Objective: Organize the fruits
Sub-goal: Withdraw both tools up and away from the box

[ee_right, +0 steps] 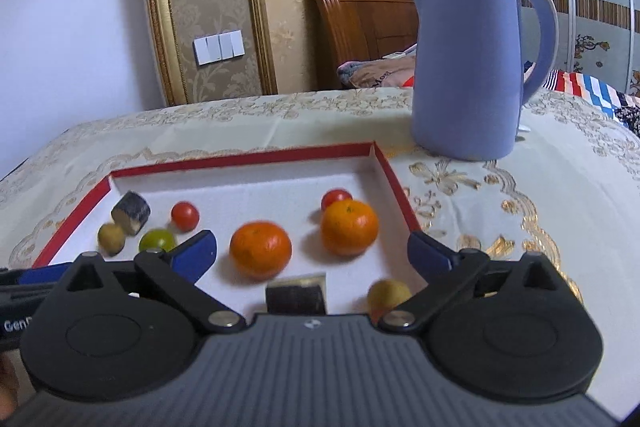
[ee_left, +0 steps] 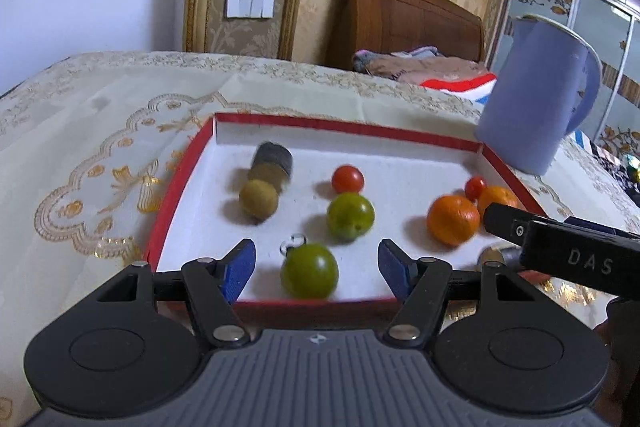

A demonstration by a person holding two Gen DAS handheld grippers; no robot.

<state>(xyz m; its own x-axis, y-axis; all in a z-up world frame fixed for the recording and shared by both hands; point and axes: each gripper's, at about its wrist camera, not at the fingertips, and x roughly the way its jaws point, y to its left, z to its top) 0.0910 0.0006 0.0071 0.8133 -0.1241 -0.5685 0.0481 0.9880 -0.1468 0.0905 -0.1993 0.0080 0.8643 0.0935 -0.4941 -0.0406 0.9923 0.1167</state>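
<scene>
Both grippers empty: left gripper half-spread around near green fruit, untouched; right gripper spread wide. Risk: a pad nudges round fruit, rolling it across tray.

The right gripper is hovering with its jaws spread wide over the red-rimmed tray. One orange is lying between the fingertips, a second orange is sitting just beyond, and a blue kettle is standing further ahead, right.
</scene>
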